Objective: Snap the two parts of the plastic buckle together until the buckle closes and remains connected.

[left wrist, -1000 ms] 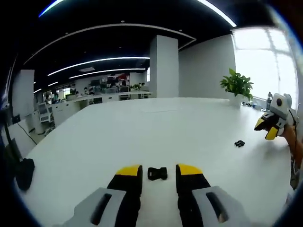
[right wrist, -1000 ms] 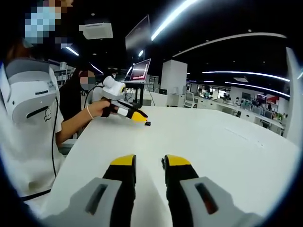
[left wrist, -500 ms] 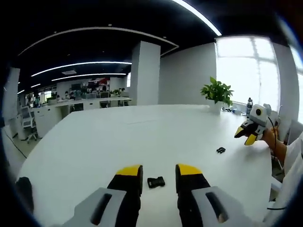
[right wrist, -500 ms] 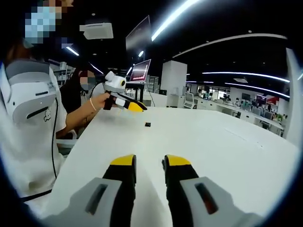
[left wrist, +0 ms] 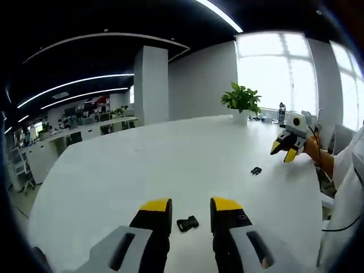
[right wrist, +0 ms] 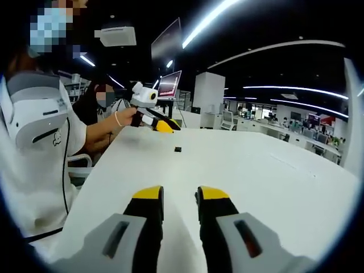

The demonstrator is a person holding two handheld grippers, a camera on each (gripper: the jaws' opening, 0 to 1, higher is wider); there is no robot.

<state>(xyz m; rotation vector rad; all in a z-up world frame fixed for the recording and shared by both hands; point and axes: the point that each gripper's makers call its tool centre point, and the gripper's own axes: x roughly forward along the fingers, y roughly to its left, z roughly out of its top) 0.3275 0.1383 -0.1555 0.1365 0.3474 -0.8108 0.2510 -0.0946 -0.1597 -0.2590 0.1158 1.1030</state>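
Note:
One black buckle part [left wrist: 187,223] lies on the white table [left wrist: 114,182], low between the jaws of my open left gripper [left wrist: 190,203] and untouched. The other black part [left wrist: 256,170] lies farther off to the right. Beyond it a hand holds my right gripper [left wrist: 283,151] above the table, its yellow tips apart. In the right gripper view my right gripper [right wrist: 180,192] stands open over bare table with nothing between its fingers. Far across, a hand holds my left gripper [right wrist: 164,125] raised, and a small black buckle part [right wrist: 177,149] lies on the table just below its tips.
A potted plant [left wrist: 241,100] and a bottle [left wrist: 281,112] stand at the table's far edge by the windows. A person in white [right wrist: 40,142] sits at the table's left side, with another person [right wrist: 96,122] behind. A monitor [right wrist: 169,84] stands beyond them.
My left gripper has lifted off the table and away from the black part in the right gripper view. The left gripper view has swung towards the windows. The right gripper has stayed put.

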